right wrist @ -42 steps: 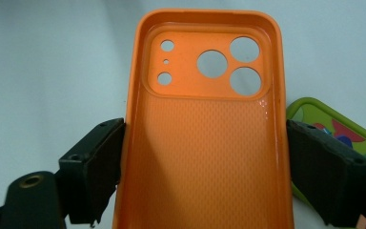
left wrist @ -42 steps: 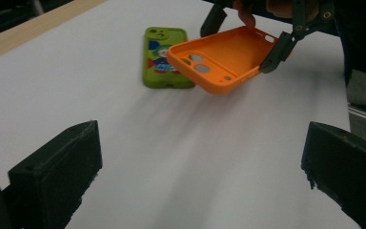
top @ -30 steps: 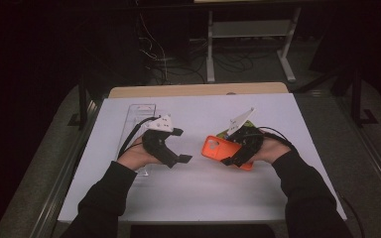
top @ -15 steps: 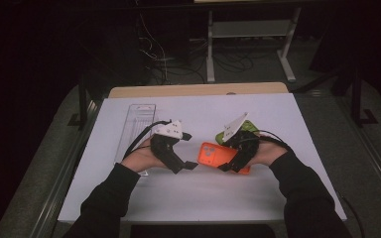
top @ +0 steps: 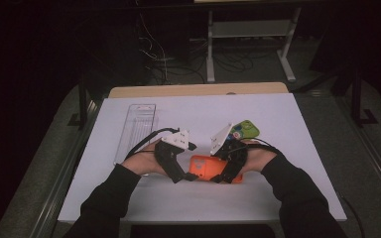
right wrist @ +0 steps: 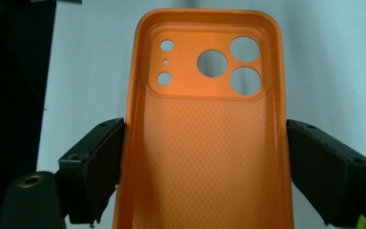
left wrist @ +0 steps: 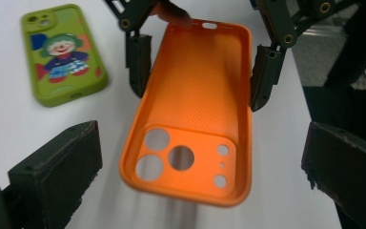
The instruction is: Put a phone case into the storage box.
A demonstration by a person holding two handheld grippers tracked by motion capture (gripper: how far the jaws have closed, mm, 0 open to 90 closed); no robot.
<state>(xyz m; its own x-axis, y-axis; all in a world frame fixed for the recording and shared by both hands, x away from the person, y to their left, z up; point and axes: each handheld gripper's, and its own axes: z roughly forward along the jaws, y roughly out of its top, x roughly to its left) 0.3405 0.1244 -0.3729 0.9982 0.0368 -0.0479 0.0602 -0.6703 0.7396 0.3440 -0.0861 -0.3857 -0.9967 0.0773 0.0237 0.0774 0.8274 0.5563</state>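
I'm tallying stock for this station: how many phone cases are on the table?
2. The orange case is held across its long sides by the right gripper, in front of the left gripper. The green clown case lies flat on the white table beyond it.

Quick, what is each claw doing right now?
Left claw: open, its pads apart from the orange plastic phone case.
Right claw: shut on the case's long sides, holding it up.

Green clown case (top: pixel 243 130) right of centre on white table (top: pixel 287 119), clear plastic tray (top: pixel 136 130) upper left, metal stand (top: pixel 248 34) at top, tangled cables (top: pixel 163 59) beside it
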